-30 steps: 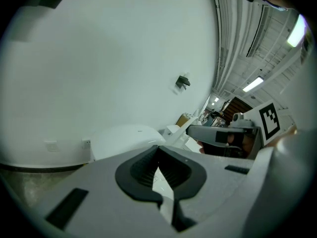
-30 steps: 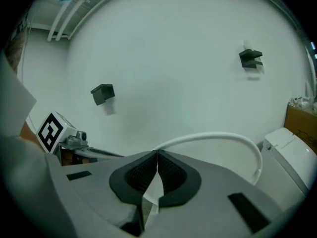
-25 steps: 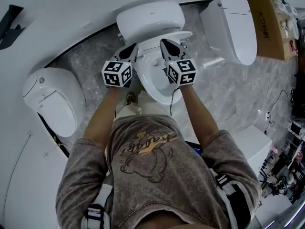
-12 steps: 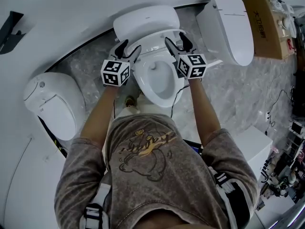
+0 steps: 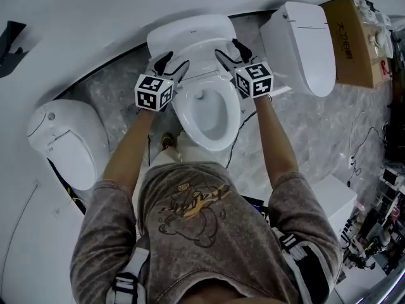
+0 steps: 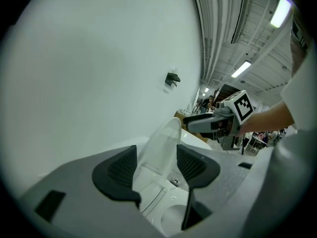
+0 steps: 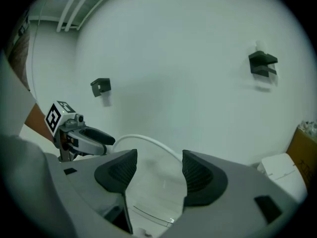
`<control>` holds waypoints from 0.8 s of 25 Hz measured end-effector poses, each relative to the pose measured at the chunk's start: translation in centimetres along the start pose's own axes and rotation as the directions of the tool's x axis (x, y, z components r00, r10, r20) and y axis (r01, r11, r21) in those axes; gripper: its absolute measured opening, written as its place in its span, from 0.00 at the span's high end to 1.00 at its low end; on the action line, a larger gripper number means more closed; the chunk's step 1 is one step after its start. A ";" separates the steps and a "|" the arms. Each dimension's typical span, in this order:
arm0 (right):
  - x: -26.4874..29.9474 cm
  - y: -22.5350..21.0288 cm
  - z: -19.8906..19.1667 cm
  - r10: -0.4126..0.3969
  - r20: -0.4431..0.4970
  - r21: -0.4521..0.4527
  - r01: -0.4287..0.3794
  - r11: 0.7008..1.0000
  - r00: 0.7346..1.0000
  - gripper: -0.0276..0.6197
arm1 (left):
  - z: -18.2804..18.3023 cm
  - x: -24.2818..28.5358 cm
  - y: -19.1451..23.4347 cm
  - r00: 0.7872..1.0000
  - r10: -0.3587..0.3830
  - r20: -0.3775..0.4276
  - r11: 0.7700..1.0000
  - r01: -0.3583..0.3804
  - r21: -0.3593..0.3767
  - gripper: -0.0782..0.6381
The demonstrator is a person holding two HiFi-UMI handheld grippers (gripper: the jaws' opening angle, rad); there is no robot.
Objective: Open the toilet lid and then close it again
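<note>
Three toilets stand in a row. The left toilet point(image 5: 60, 141) beside the middle toilet point(image 5: 209, 144) is shut. The middle toilet's one white lid point(image 5: 190, 33) stands raised, upright at its back. The left gripper point(image 5: 171, 65) and right gripper point(image 5: 231, 54) flank it. Their jaws have just been opening and are spread, pressing nothing. The lid's edge shows between them, possibly beyond. The right toilet point(image 5: 300, 40) is shut.

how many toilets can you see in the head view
3: an open toilet in the middle, a closed toilet at the left, another closed toilet at upper right. A white block at lower right is too cut off to tell.
</note>
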State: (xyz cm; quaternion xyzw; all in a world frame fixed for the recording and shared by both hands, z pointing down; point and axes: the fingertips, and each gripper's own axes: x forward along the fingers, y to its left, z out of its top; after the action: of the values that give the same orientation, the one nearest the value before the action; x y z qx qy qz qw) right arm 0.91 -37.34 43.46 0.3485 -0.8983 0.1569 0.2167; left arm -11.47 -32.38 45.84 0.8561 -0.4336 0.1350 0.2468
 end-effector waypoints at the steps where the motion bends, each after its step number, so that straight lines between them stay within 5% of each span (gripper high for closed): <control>1: 0.3 0.1 0.1 0.000 0.001 -0.016 0.000 1.000 1.000 0.52 | 0.0 0.2 -0.1 1.000 -0.008 -0.005 1.000 0.008 0.005 0.55; 4: 1.0 0.2 0.0 0.006 0.011 -0.007 -0.006 1.000 1.000 0.52 | -0.5 0.7 -0.4 0.999 -0.025 -0.020 0.999 0.025 0.020 0.55; 10: 1.3 -0.1 0.0 0.008 0.022 0.000 -0.008 1.000 1.000 0.53 | -0.3 0.2 1.8 0.997 0.067 0.025 0.998 -0.066 -0.015 0.55; 20: 3.9 -1.9 0.3 0.041 -0.021 -0.047 -0.042 0.998 0.999 0.53 | 0.1 2.4 2.7 0.999 0.049 0.004 0.999 -0.049 0.005 0.55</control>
State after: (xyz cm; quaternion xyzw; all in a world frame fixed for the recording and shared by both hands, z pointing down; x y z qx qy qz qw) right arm -0.45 -41.01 45.35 0.3230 -0.9066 0.1433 0.2306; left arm -12.21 -35.40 47.67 0.8461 -0.4545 0.1404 0.2405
